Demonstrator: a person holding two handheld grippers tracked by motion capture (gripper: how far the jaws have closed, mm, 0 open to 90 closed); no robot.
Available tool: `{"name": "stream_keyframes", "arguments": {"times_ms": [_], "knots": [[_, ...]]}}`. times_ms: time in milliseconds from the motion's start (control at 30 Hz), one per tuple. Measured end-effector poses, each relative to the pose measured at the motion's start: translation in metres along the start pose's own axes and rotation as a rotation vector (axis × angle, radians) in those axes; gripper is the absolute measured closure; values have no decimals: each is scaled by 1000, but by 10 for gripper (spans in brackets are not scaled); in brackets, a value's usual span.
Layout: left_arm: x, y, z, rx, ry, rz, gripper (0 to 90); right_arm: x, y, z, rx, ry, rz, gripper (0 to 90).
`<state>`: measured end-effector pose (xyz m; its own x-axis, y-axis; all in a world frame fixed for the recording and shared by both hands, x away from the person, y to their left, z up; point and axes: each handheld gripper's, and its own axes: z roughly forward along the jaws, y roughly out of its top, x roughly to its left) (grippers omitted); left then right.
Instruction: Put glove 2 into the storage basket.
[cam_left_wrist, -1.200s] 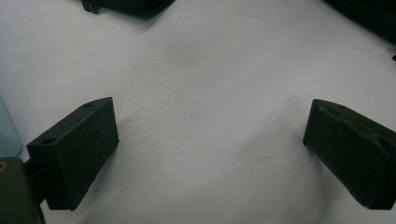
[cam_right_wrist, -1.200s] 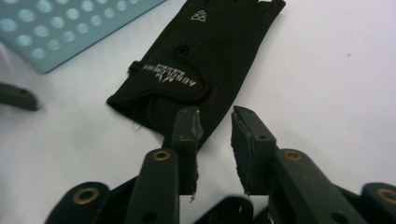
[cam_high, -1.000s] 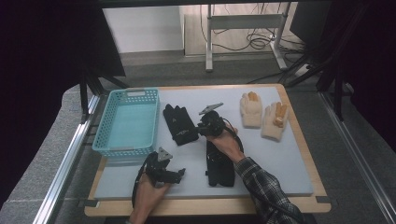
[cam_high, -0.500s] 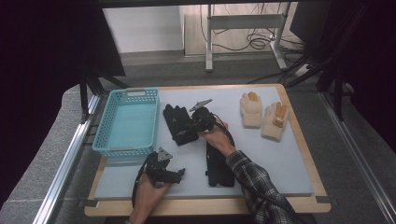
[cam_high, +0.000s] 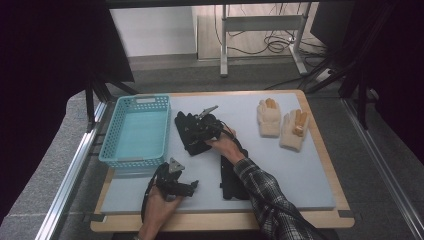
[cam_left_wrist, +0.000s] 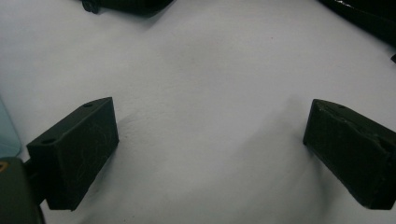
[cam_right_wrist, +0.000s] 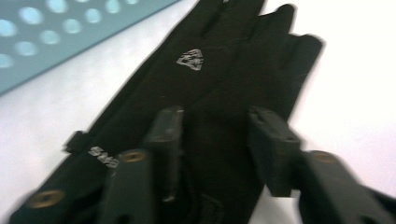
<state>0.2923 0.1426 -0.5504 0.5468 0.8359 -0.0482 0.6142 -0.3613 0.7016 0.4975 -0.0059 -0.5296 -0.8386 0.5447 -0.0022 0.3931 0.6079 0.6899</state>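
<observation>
Two grippers work over the grey bench (cam_high: 300, 170). Right gripper (cam_right_wrist: 215, 140), jaws part open and just widened, stands over the black glove (cam_right_wrist: 224, 74) lying flat beside the blue basket (cam_high: 136, 131); the pads appear to rest on the fabric without pinching it, though blur leaves this uncertain. Left gripper (cam_left_wrist: 205, 149) hovers near the bench's front edge, jaws wide apart with nothing between them. A second black glove (cam_high: 232, 177) lies near the front, and two cream gloves (cam_high: 280, 122) lie at the far right.

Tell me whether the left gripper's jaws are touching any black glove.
Apart. The left gripper view shows the left gripper open over bare white mat.
</observation>
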Motion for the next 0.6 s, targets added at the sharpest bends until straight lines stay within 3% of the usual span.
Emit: {"name": "stream_keyframes", "arguments": {"times_ms": [233,600], "knots": [[0,0,0,0,0,0,37,0,0,-1,11,64,59,813],[0,0,0,0,0,0,37,5,8,-15,2,53,73,847]]}}
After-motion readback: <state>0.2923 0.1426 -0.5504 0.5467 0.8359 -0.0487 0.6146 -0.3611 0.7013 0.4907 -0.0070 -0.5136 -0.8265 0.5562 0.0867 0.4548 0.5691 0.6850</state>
